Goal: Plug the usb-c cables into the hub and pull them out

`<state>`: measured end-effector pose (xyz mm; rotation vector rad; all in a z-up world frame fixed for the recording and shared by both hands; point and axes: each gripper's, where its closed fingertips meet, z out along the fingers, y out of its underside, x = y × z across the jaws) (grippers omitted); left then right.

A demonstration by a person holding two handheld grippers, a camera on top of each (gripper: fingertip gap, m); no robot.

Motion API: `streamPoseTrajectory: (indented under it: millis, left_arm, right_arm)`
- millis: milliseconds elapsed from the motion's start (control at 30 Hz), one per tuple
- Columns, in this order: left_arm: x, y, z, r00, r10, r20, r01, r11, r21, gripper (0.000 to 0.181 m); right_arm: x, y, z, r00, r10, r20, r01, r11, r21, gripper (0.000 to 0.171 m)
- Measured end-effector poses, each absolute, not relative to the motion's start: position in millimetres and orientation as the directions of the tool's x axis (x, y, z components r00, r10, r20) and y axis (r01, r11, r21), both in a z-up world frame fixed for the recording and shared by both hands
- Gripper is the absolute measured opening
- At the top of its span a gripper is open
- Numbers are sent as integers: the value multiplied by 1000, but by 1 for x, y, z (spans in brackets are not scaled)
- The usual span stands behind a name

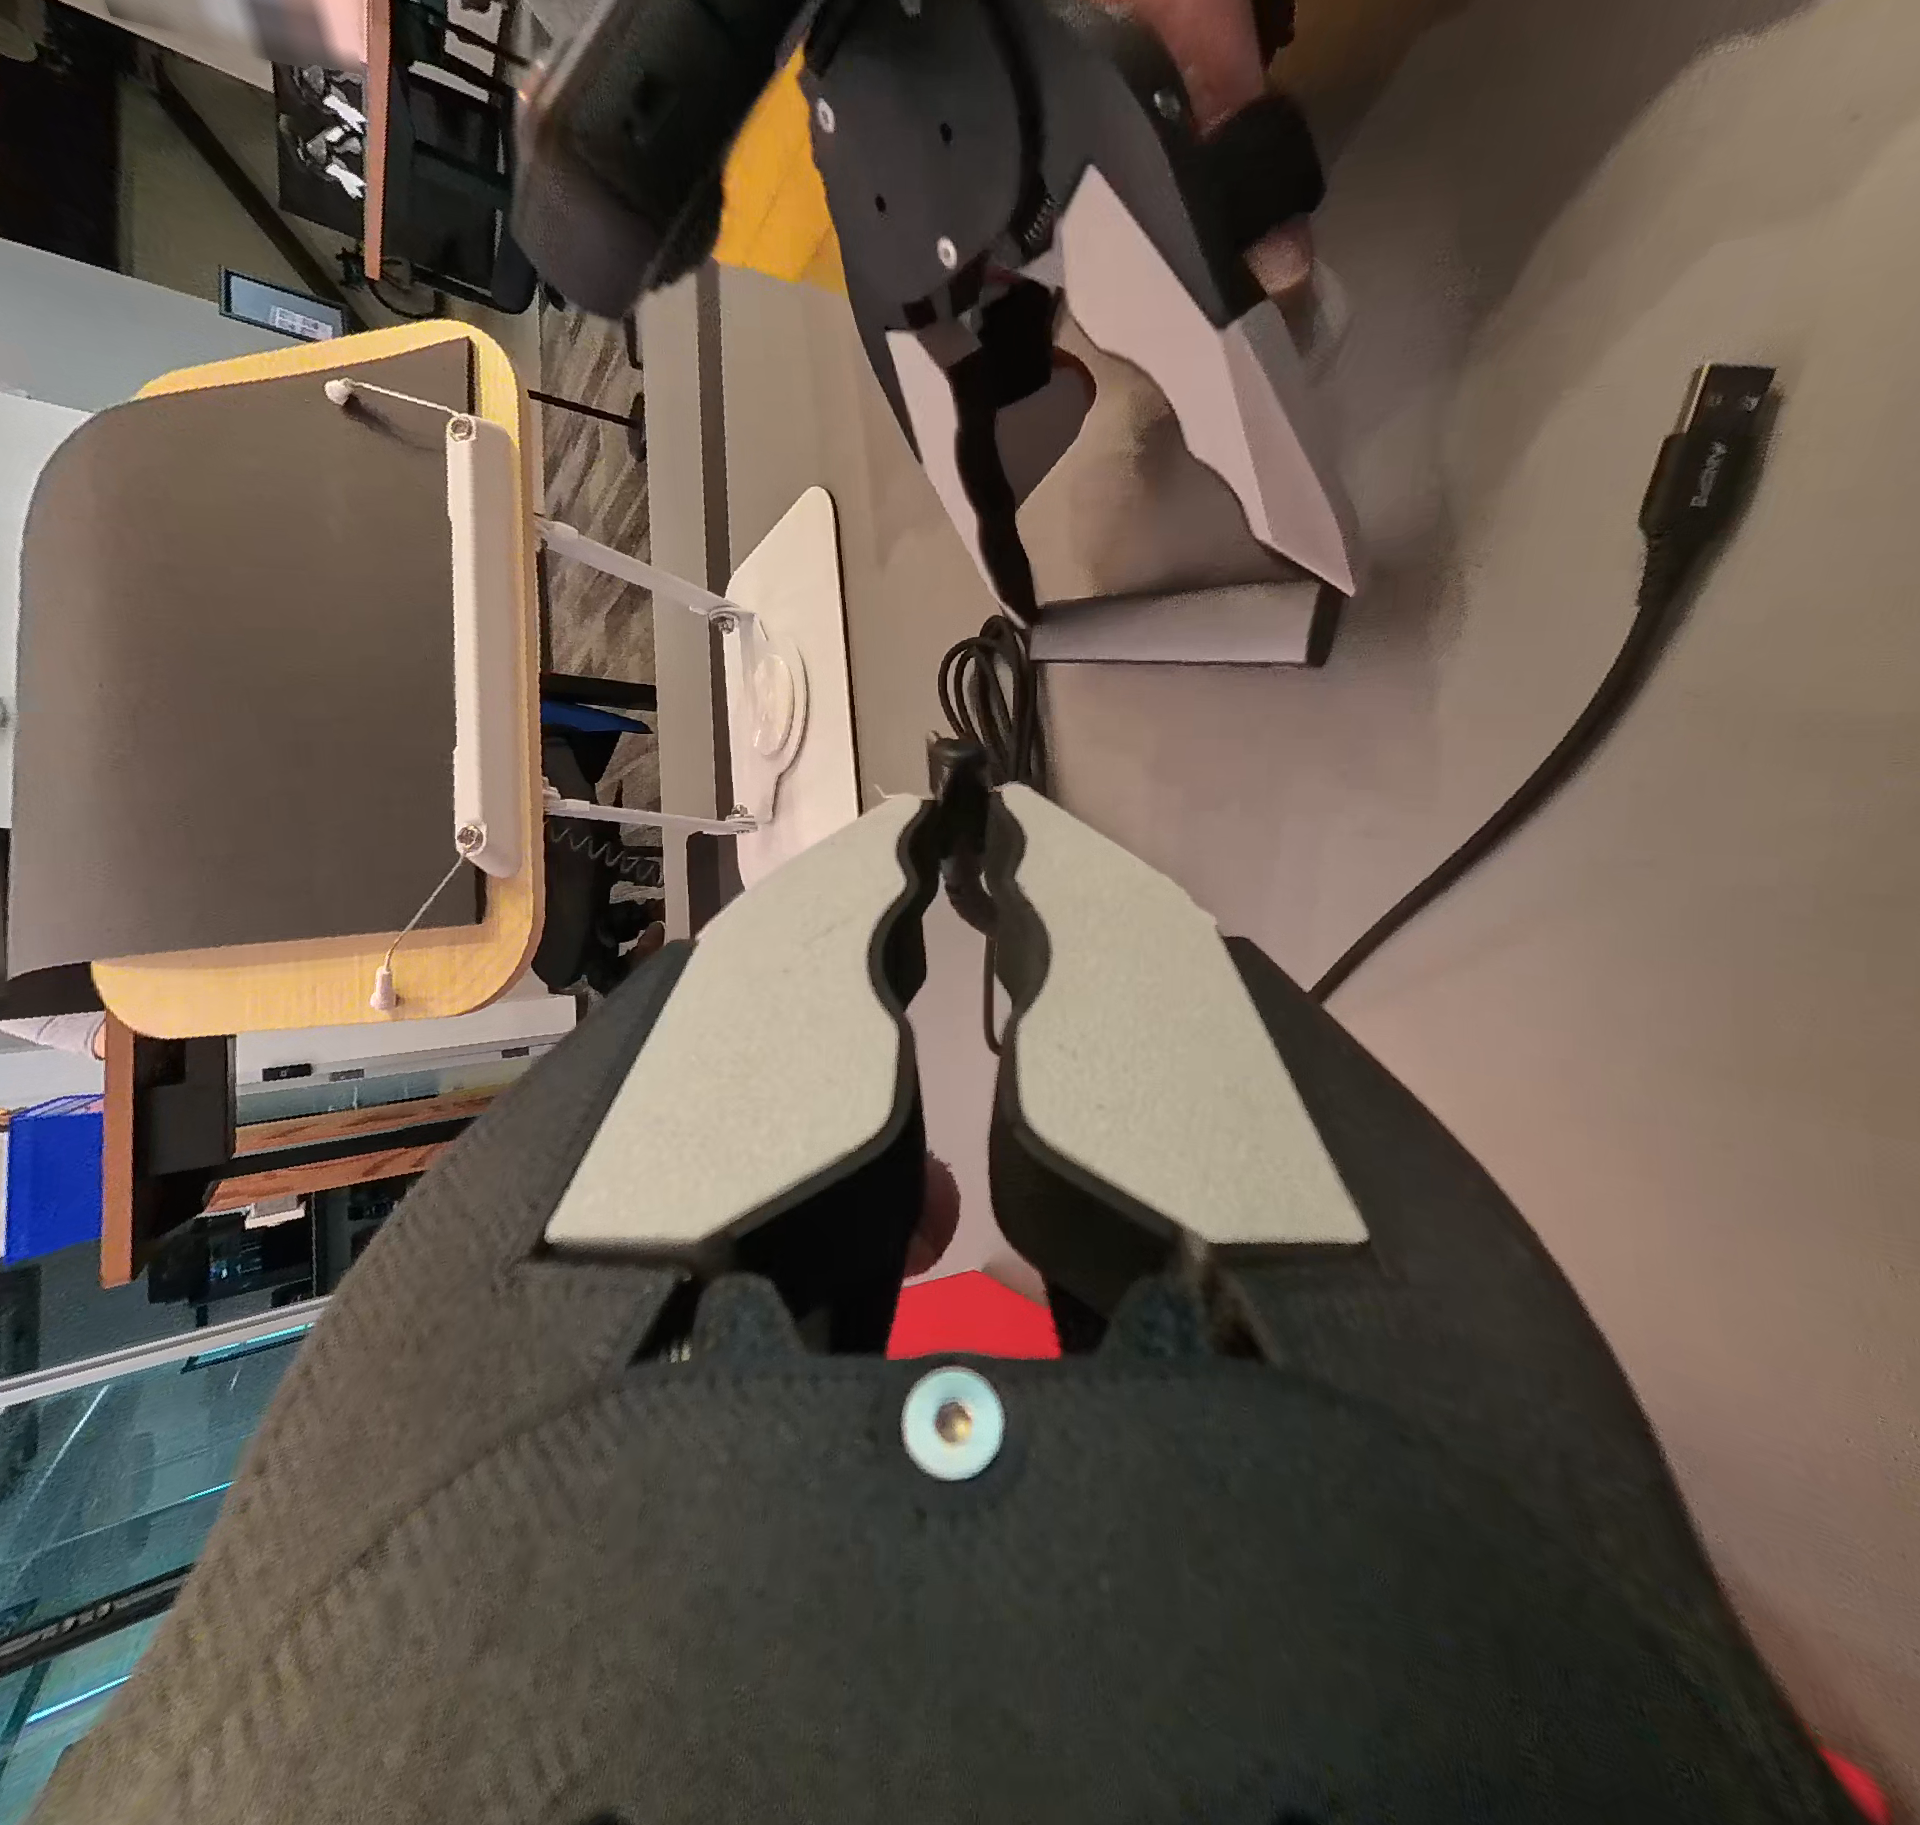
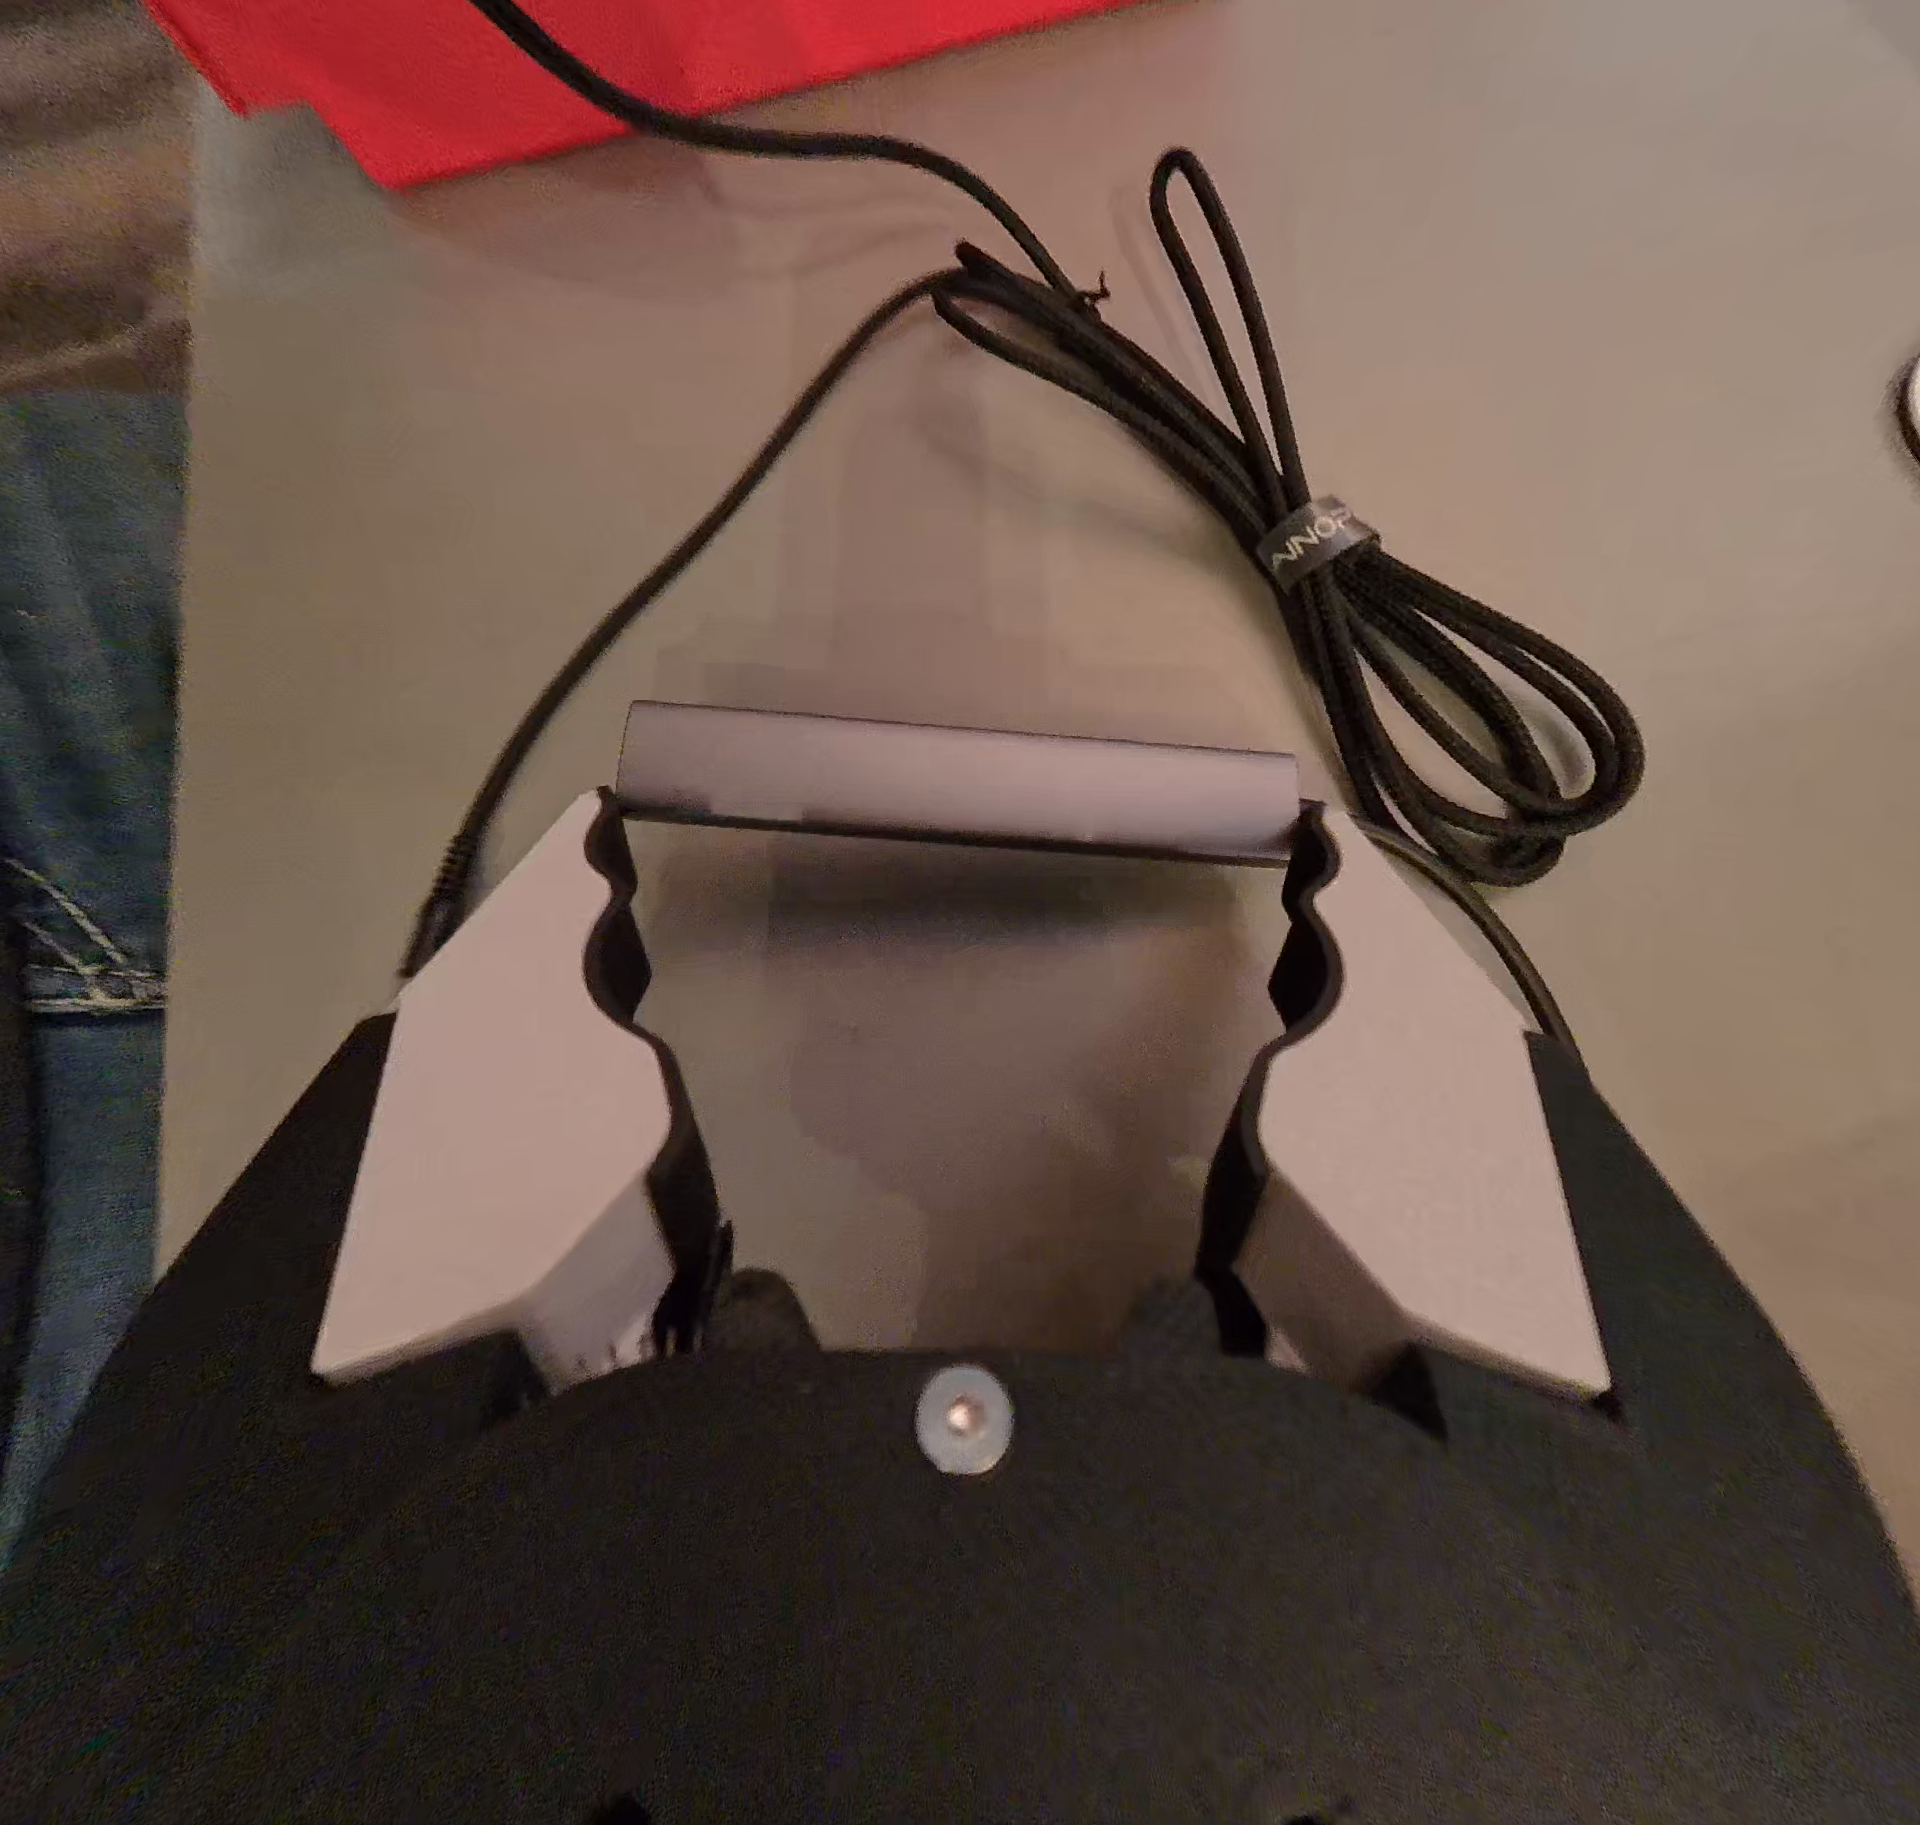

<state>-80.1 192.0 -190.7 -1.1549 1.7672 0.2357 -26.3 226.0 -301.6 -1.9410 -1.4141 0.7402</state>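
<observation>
Grey table (image 2: 416,528) holds the hub (image 2: 956,783), ports hidden, right gripper (image 2: 961,830) jaws spread across its two ends, while left gripper (image 1: 961,804), rolled sideways, pinches a black cable plug (image 1: 958,788), tip obscured.

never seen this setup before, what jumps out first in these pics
The right gripper straddles the ends of a grey hub on the table, jaws spread wide. The left gripper is shut on a thin black cable plug, pointed toward the hub. A bundled black cable lies beside the hub, a red sheet beyond.
</observation>
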Motion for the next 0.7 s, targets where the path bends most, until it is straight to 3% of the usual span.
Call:
streamPoseTrajectory:
  millis: [700]
  left_arm:
    - [-75, 192, -198, -93, -603, -792, -782, 537, -317, 8]
  right_arm:
    - [-37, 197, -217, 62, 950, -307, 261, -312, -914, 122]
